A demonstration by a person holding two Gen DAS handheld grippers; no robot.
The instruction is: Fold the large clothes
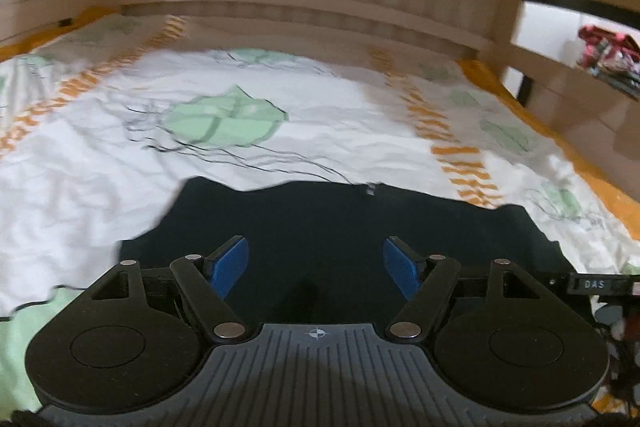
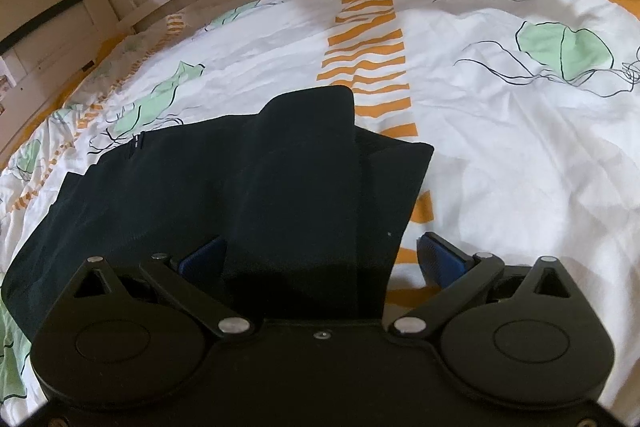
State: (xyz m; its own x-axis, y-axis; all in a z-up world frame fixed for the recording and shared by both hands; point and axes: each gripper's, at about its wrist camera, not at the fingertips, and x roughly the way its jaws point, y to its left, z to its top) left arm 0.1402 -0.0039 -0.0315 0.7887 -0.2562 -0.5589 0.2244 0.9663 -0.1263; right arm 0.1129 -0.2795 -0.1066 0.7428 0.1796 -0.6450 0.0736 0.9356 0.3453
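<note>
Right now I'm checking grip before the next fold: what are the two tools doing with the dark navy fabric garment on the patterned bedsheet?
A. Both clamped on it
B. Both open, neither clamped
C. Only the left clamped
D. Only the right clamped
B: the left tool and right tool both show blue pads spread wide over the dark navy fabric garment, gripping nothing.

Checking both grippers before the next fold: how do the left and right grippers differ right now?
The left gripper hovers over flat dark garment; the right gripper has a raised fold of the garment between its fingers. Left's blue pads both show; right's left pad is partly hidden. Both are open.
</note>
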